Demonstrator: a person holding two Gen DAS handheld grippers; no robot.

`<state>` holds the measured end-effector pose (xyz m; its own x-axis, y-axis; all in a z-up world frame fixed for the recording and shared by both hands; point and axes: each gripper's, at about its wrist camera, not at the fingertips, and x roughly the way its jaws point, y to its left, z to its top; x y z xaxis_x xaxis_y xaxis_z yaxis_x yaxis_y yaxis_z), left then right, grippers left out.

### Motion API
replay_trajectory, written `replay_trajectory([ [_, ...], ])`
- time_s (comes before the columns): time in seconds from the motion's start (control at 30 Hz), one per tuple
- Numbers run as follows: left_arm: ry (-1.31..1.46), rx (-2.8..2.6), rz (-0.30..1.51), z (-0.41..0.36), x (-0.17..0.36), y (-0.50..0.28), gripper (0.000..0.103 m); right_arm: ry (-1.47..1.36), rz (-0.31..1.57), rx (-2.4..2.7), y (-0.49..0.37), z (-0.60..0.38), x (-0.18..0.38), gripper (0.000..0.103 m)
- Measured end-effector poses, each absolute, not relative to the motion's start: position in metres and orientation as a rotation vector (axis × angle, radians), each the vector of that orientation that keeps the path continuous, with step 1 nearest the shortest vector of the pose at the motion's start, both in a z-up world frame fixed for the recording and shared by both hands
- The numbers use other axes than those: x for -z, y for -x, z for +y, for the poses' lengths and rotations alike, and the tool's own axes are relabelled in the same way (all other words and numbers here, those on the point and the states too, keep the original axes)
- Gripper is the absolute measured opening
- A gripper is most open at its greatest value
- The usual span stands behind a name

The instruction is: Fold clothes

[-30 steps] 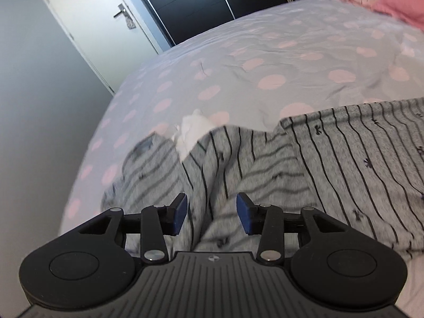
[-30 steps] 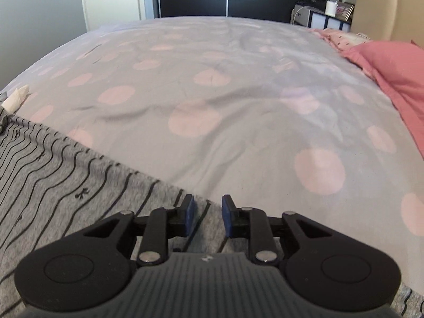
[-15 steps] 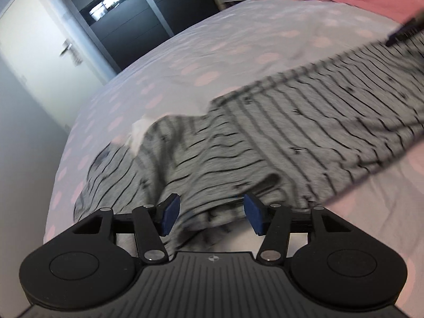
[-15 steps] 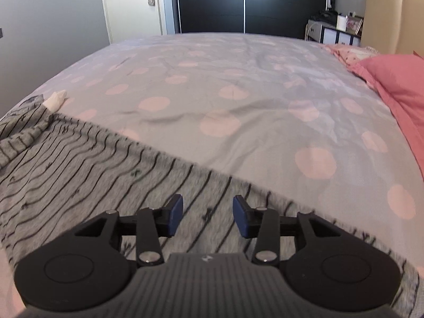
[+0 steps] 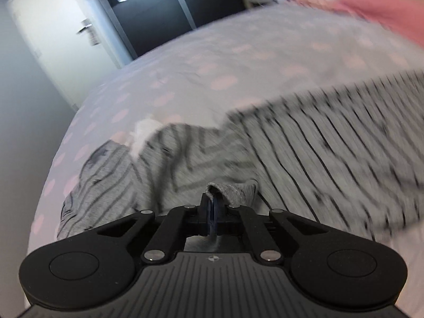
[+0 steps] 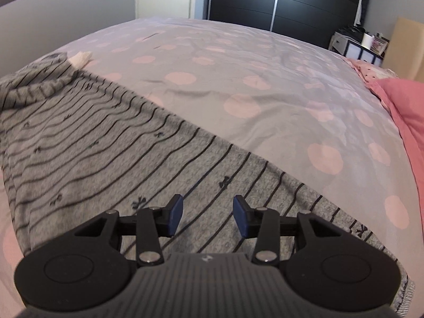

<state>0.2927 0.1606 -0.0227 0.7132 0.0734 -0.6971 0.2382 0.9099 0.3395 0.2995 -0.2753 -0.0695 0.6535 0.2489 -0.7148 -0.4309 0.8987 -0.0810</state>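
A grey garment with thin black stripes [image 5: 304,153] lies spread across the bed, its left part bunched into folds. My left gripper [image 5: 211,206] is shut on a grey cuff edge of that garment [image 5: 233,190], which sticks up between the blue pads. In the right wrist view the same striped garment [image 6: 119,153] lies flat, running from the far left to the near right. My right gripper [image 6: 208,213] hovers open just above its near part, with nothing between the fingers. A small white tag or cloth piece [image 6: 80,58] shows at the garment's far left end.
The bed cover [image 6: 251,84] is grey with pink dots and stretches away behind the garment. A pink pillow or blanket [image 6: 408,106] lies at the right edge. A white door [image 5: 61,39] and dark wardrobe [image 6: 278,0] stand beyond the bed.
My left gripper has shut on the grey cuff edge; it was open over the bunched fabric before. My right gripper has widened and drawn back, showing more of the garment.
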Motion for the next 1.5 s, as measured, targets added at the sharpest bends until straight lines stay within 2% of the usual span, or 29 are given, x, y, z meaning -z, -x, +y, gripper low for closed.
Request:
replay_trajectory([
  [0.4, -0.303, -0.149, 0.688, 0.231, -0.029, -0.382, 0.000, 0.320, 0.838, -0.353, -0.305, -0.283, 0.099, 0.046],
  [0.67, -0.271, -0.285, 0.767, 0.264, 0.008, -0.419, 0.002, 0.320, 0.846, -0.351, -0.310, -0.283, 0.102, 0.047],
  [0.73, -0.283, -0.271, 0.777, 0.263, 0.009, -0.414, 0.008, 0.316, 0.850, -0.354, -0.310, -0.284, 0.103, 0.047],
  [0.83, -0.290, -0.278, 0.770, 0.262, 0.002, -0.400, 0.029, 0.306, 0.854, -0.357, -0.312, -0.285, 0.102, 0.047],
  [0.87, -0.283, -0.271, 0.767, 0.261, -0.003, -0.394, 0.032, 0.308, 0.855, -0.356, -0.312, -0.285, 0.101, 0.047],
  [1.07, -0.294, -0.233, 0.746, 0.244, -0.032, -0.344, 0.039, 0.312, 0.818, -0.360, -0.299, -0.292, 0.074, 0.047],
  [1.33, -0.269, -0.101, 0.780, 0.193, -0.057, -0.259, 0.039, 0.149, 0.876, -0.209, -0.260, -0.359, 0.029, 0.048],
  [1.5, -0.261, -0.019, 0.787, 0.163, -0.061, -0.215, 0.040, 0.078, 0.908, -0.151, -0.228, -0.386, 0.003, 0.055],
])
